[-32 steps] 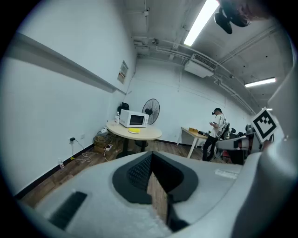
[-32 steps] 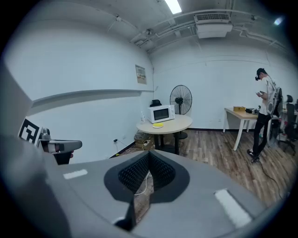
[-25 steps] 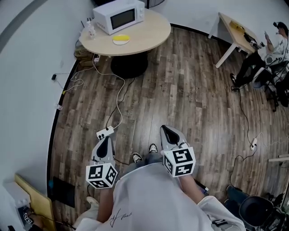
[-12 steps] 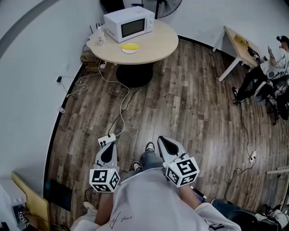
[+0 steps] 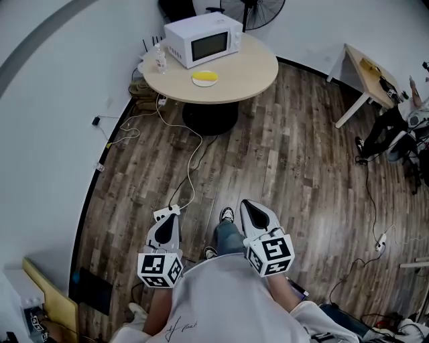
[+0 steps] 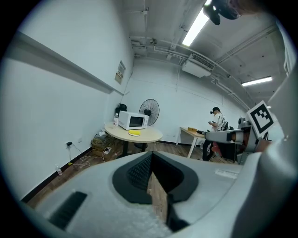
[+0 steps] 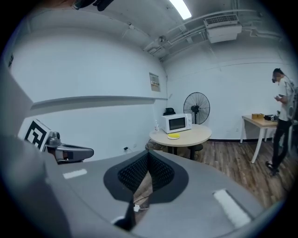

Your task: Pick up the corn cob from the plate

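Observation:
The yellow corn cob (image 5: 205,77) lies on a small white plate (image 5: 196,82) on a round wooden table (image 5: 251,65), far ahead across the wooden floor. It also shows small in the left gripper view as the corn cob (image 6: 135,132) and in the right gripper view as the corn cob (image 7: 173,135). My left gripper (image 5: 171,218) and right gripper (image 5: 247,205) are held side by side in front of the person's body, pointing towards the table. Both are shut with nothing between the jaws, as the left gripper (image 6: 151,155) and right gripper (image 7: 148,153) views show.
A white microwave (image 5: 203,39) and a small bottle (image 5: 160,62) share the table. A fan (image 5: 251,10) stands behind it. A power strip (image 5: 167,213) and cables (image 5: 191,161) lie on the floor near the left gripper. A second table (image 5: 365,74) and a seated person (image 5: 402,127) are at the right.
The person has walked forward: the round table sits lower and larger in the head view. Both grippers moved along with the body and stayed shut.

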Available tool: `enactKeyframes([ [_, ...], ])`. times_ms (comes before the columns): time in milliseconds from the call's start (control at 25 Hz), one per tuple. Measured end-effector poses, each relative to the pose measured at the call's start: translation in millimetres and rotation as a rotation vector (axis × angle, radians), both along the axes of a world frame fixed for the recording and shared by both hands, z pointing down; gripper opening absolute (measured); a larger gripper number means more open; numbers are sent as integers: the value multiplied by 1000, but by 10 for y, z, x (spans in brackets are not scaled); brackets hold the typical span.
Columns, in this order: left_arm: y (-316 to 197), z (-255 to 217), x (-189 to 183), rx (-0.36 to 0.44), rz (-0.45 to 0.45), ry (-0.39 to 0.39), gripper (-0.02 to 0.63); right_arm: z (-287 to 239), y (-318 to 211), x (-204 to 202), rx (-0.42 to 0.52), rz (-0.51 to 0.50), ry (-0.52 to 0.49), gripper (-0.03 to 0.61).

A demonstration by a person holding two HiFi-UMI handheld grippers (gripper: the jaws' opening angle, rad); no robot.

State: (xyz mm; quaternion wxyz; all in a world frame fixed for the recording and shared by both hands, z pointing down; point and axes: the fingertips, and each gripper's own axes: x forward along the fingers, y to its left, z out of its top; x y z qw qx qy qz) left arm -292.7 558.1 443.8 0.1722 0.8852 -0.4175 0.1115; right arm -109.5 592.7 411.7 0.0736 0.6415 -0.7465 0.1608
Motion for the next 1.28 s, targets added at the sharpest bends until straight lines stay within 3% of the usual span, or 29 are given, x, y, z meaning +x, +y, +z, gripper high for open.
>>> enactKeyframes([
  [240,-383,36,92,-6,7,-16,-9,80,-379,120,-46,9,16,8],
  [640,-1021,36,444,-22,13,-9,-9,70,-1023,357,-44,-19,-23,9],
  [960,-1524,-28,895,-16,-6,-10,-9,56,-1520,838,-37,-19,-34,9],
  [1280,-1960,-69,1395,-2,-13,-13,-8,83,-1978,1285,20,-41,20,6],
])
